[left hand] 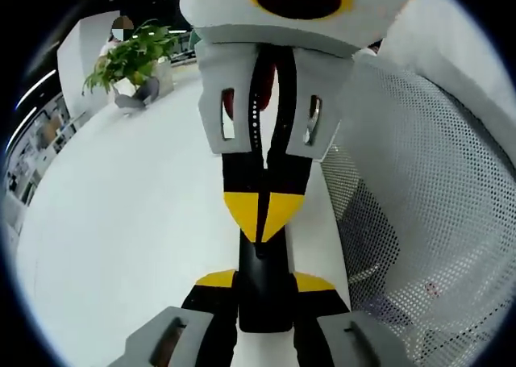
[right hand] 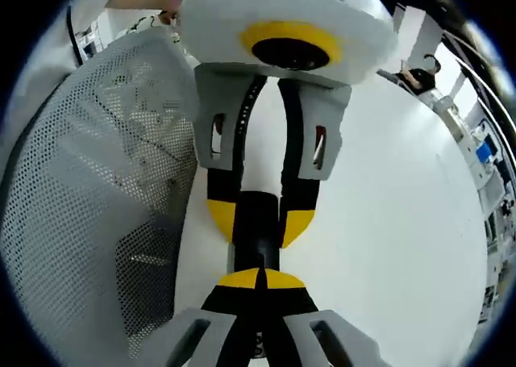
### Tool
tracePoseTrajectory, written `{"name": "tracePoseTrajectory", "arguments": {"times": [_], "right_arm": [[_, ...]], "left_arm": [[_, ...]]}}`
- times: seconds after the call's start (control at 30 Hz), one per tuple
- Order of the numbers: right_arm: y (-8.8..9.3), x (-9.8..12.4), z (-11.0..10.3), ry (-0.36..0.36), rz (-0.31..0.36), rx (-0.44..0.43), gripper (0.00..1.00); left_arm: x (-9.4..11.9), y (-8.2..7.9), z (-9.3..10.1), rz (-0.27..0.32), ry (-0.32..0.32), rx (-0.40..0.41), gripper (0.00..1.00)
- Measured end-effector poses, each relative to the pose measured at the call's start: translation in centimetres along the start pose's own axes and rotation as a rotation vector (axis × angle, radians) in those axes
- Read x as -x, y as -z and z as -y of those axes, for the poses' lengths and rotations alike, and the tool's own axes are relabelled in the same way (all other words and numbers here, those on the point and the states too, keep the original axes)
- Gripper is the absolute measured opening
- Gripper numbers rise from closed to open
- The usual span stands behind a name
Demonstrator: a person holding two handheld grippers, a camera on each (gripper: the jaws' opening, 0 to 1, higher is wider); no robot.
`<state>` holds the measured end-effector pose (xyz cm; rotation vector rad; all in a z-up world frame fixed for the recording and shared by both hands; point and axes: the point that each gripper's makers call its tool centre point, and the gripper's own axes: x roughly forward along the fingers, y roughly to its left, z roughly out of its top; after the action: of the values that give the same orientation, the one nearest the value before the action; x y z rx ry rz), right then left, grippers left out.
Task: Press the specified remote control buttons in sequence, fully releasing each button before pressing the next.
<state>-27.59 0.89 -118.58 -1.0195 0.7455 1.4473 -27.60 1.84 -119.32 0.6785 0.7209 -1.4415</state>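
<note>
**Q:** State of the left gripper?

**A:** The left gripper (left hand: pixel 264 281) rises from the bottom centre of the left gripper view. Its jaws are partly open, with the yellow tips clamped on either side of the remote control (left hand: pixel 262 302). In the right gripper view, the same gripper (right hand: pixel 260 220) comes down from the top of the frame. There it grips the remote control (right hand: pixel 258 250) at centre.

**Q:** State of the right gripper?

**A:** The right gripper (right hand: pixel 262 280) is at the bottom centre of its own view. Its jaws are fully closed, tip against tip, with nothing between them. In the left gripper view it (left hand: pixel 264 214) enters from the top. Its closed tips point down onto the far end of the remote control and appear to touch it.

**Q:** Which button is contacted?

**A:** I cannot tell. No buttons are legible on the dark body.

**Q:** Location of the remote control?

**A:** It is at frame centre in both views, held between the two grippers above the white table (left hand: pixel 121 222).

**Q:** Surroundings?

**A:** A white perforated panel (left hand: pixel 419 181) fills the right side of the left gripper view. A potted plant (left hand: pixel 133 56) stands at the upper left. A person (right hand: pixel 415 77) is at the upper right of the right gripper view.
</note>
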Motion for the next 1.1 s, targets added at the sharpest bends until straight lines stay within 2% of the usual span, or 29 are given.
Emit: {"name": "tracePoseTrajectory", "arguments": {"times": [0.27,0.4,0.5,0.7,0.93,1.1], "right_arm": [[0.1,0.2,0.3,-0.018,0.057,-0.115,0.00],[0.1,0.3,0.7,-0.014,0.057,-0.109,0.00],[-0.6,0.3,0.2,-0.047,0.078,-0.114,0.00],[-0.5,-0.2,-0.2,-0.034,0.027,-0.031,0.00],[-0.5,-0.3,0.1,-0.032,0.009,-0.069,0.00],[-0.5,-0.2,0.0,-0.005,0.023,-0.050,0.00]], "left_arm": [[0.0,0.0,-0.1,-0.004,-0.003,0.005,0.24],[0.0,0.0,0.0,-0.009,-0.002,0.006,0.24],[0.0,0.0,-0.1,-0.006,-0.003,0.009,0.24],[0.0,0.0,0.0,0.004,-0.004,0.015,0.24],[0.0,0.0,0.0,0.009,-0.006,0.017,0.24],[0.0,0.0,0.0,0.004,-0.008,0.016,0.24]]}}
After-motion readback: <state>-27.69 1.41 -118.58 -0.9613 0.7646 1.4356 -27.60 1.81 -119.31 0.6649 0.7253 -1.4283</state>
